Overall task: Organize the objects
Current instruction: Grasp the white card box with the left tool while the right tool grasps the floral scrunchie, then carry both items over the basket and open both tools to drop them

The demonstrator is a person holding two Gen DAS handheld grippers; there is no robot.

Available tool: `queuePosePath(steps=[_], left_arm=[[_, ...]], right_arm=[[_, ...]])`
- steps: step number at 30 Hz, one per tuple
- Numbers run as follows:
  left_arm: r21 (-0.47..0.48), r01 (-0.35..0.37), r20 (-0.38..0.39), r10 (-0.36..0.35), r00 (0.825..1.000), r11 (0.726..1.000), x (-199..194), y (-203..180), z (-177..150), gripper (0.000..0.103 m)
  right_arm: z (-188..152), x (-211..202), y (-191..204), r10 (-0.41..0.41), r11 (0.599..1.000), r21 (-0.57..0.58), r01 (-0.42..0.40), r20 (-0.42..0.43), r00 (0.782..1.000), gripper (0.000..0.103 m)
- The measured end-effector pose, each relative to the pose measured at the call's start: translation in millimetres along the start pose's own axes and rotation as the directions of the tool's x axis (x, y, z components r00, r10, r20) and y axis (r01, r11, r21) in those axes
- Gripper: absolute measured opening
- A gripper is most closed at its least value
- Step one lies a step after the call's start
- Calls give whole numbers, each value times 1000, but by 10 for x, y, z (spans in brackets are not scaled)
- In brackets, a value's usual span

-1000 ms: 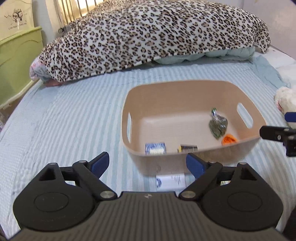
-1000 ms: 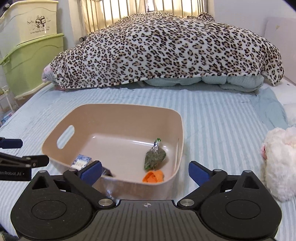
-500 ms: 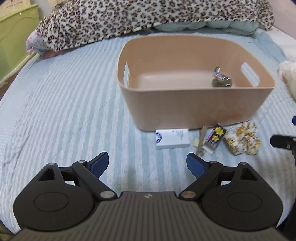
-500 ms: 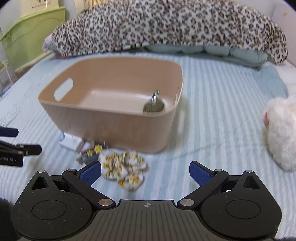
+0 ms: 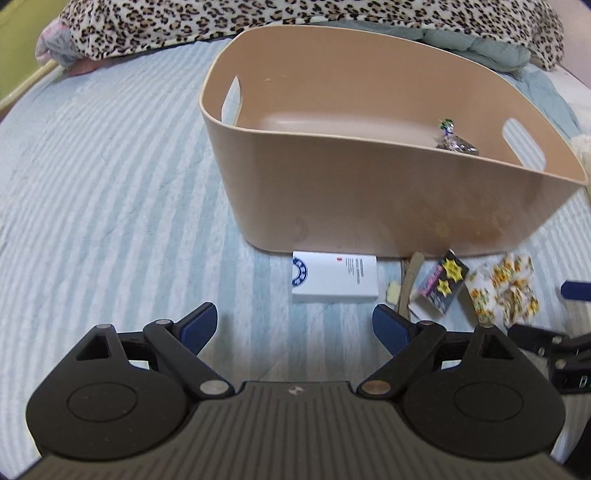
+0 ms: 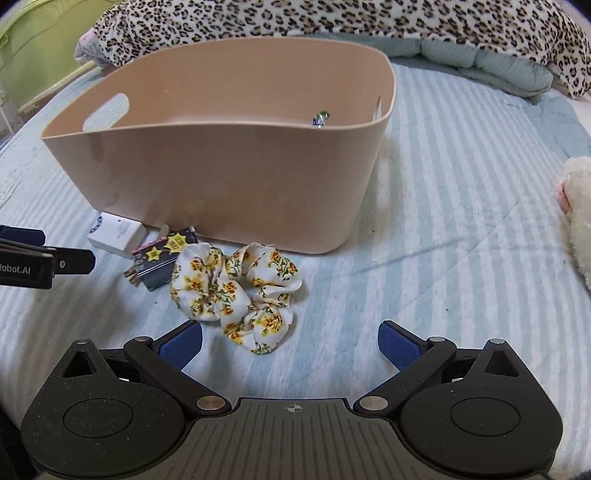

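Note:
A tan plastic basket [image 5: 369, 192] [image 6: 221, 170] stands on the striped bed, with a small green packet [image 5: 456, 142] inside. In front of it lie a white box [image 5: 334, 277] [image 6: 116, 234], a black star-printed packet [image 5: 441, 286] [image 6: 162, 258], a thin wooden stick [image 5: 410, 280] and a floral scrunchie [image 5: 504, 290] [image 6: 236, 291]. My left gripper [image 5: 295, 328] is open, low over the bed just short of the white box. Just short of the scrunchie, my right gripper [image 6: 290, 345] is also open. Neither holds anything.
A leopard-print blanket [image 6: 332, 18] lies piled across the far side of the bed. A white plush toy [image 6: 576, 210] sits at the right. Green storage bins [image 6: 33, 48] stand off the bed's left edge. The striped bedsheet [image 5: 110, 184] stretches out to the left of the basket.
Both grippers have dropped lower and moved closer to the items in front of the basket. The basket's inside is now mostly hidden behind its near wall. Both stay open.

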State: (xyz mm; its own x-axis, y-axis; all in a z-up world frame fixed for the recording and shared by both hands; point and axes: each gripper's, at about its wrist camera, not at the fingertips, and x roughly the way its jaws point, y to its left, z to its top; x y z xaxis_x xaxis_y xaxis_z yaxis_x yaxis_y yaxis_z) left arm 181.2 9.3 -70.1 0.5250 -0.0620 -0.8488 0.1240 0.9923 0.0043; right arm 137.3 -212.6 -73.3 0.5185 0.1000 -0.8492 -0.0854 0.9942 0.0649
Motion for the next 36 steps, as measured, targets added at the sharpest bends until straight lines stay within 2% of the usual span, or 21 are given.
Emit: queuePosePath(steps=[6,10,12,14,15,16,22,25,28,36], left_arm=[[-43,37,6,-37,999,998,188,4,86,91],[-49,42,7,-42,999,998,262,-4,115,91],[-26,38,12,-38,999,999,266,-25,109,85],[6,25,-4,-25,1000,1000,283,-44,101,68],[13,21,-3,-21,1000,1000,279,-45,93,65],[15,23,-1,-23,1000,1000,275,-45,87,60],[23,38,-5,-38,999,999,203,-78,46,60],[46,38,10,-38,999,998,87,-119,22,60],[64,40,34,-43,999,997,-44,-177,27,60],[88,29,133,-41,990,996,-524,-188,44,60]], right_arm=[[41,138,35,5,1000,3,-5,5,1000,102],[88,216,64,10,1000,4,-10,12,1000,92],[100,219,69,13,1000,8,-13,24,1000,81],[112,234,64,14,1000,3,-15,30,999,63],[114,232,67,17,1000,2,-17,31,999,60],[111,230,68,18,1000,2,-18,34,999,52],[81,162,51,31,1000,6,-31,41,999,19],[61,96,16,35,999,21,-36,41,999,15],[42,-21,-19,39,999,26,-41,53,998,14],[92,-557,-106,64,997,18,-68,171,983,14]])
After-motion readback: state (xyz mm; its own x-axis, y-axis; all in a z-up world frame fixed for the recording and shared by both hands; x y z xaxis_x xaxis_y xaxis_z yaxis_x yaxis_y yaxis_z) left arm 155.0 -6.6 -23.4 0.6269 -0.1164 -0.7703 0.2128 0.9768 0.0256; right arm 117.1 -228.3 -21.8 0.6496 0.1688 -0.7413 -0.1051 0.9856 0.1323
